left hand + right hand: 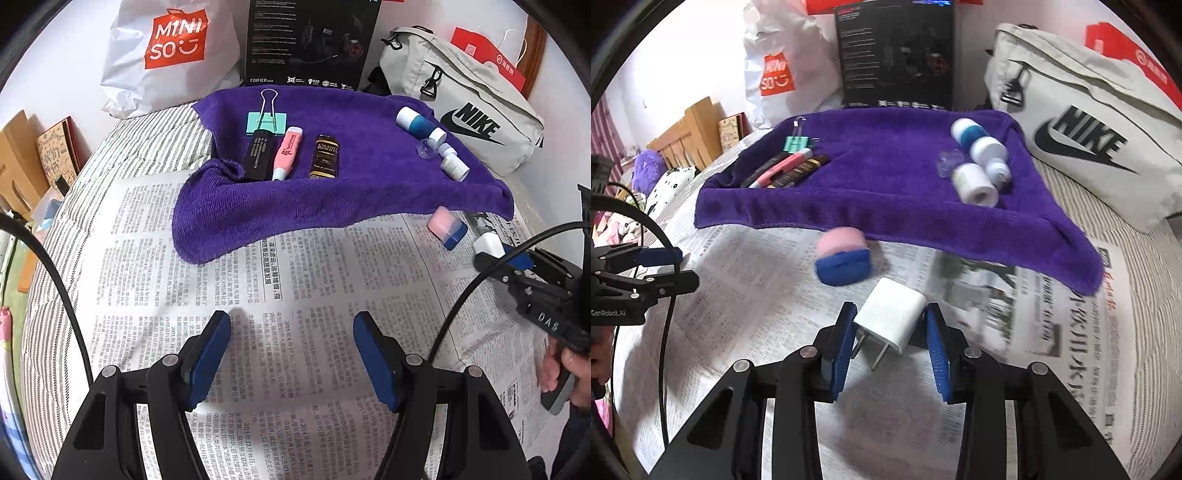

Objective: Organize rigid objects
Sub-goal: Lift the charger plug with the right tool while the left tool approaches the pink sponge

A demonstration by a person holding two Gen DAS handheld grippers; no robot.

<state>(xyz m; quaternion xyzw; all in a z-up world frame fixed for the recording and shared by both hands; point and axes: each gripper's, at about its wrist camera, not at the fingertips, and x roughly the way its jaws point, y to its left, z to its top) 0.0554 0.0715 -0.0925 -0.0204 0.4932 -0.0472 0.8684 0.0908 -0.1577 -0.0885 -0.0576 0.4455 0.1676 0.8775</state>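
Purple towel [886, 206] holds most items sorted; my right gripper [890, 325] jaws pinching charger [892, 314], left gripper [291, 339] jaws spread empty; pink-blue case [843, 260] remains.

Left gripper [291, 332]: angled downward, blue pads spread wide, nothing between them. Right gripper [890, 325]: angled downward, blue pads drawn in against opposite sides of a white charger [892, 314]. Person's hand [557, 373]: wrapped around the right gripper's handle, fingers on the trigger.
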